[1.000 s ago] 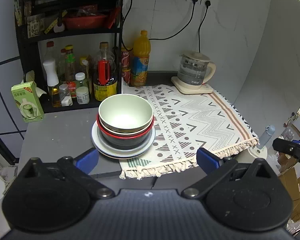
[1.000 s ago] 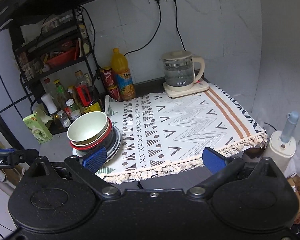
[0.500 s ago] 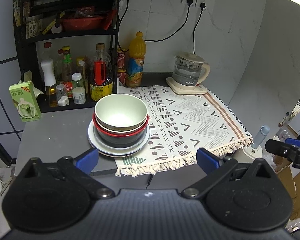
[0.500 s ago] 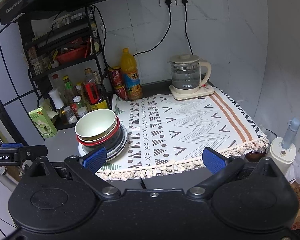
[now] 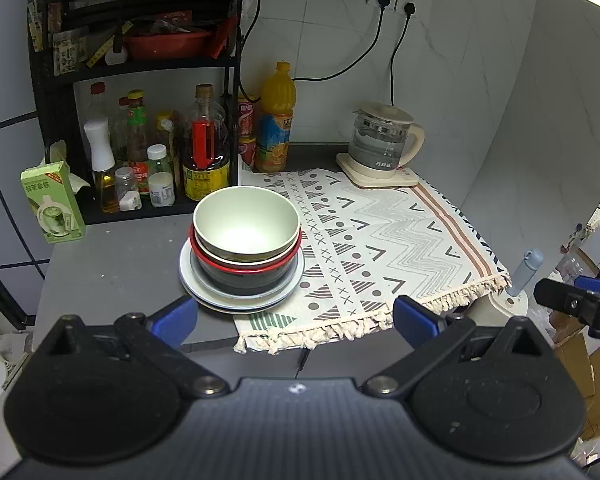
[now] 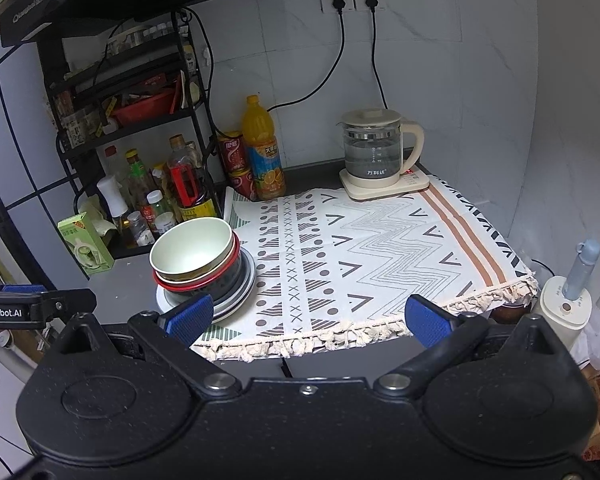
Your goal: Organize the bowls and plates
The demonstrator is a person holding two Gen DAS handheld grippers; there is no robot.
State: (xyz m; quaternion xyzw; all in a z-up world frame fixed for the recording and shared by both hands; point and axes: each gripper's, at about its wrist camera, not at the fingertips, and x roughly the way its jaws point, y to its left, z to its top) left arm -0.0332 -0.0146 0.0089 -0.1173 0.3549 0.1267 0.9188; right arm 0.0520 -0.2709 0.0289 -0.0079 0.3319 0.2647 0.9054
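Observation:
A stack stands on the grey counter at the patterned cloth's left edge: a pale green bowl (image 5: 246, 228) nested in a red-rimmed black bowl (image 5: 246, 274), on white plates (image 5: 188, 276). The stack also shows in the right wrist view, with the green bowl (image 6: 190, 250) on top and the plates (image 6: 244, 284) below. My left gripper (image 5: 295, 318) is open and empty, held back off the counter's front edge, in front of the stack. My right gripper (image 6: 307, 316) is open and empty, off the front edge, with its left finger in front of the plates.
A black rack with bottles (image 5: 140, 148) stands behind the stack. A juice bottle (image 5: 276, 118), cans and a glass kettle (image 5: 382, 142) line the back. A green carton (image 5: 52, 202) stands at left. The patterned cloth (image 5: 380, 232) covers the right counter. A white device (image 6: 568, 292) stands off the right edge.
Both grippers have drawn back and risen slightly, so the counter looks farther away. The stack has not moved. Both grippers stayed open.

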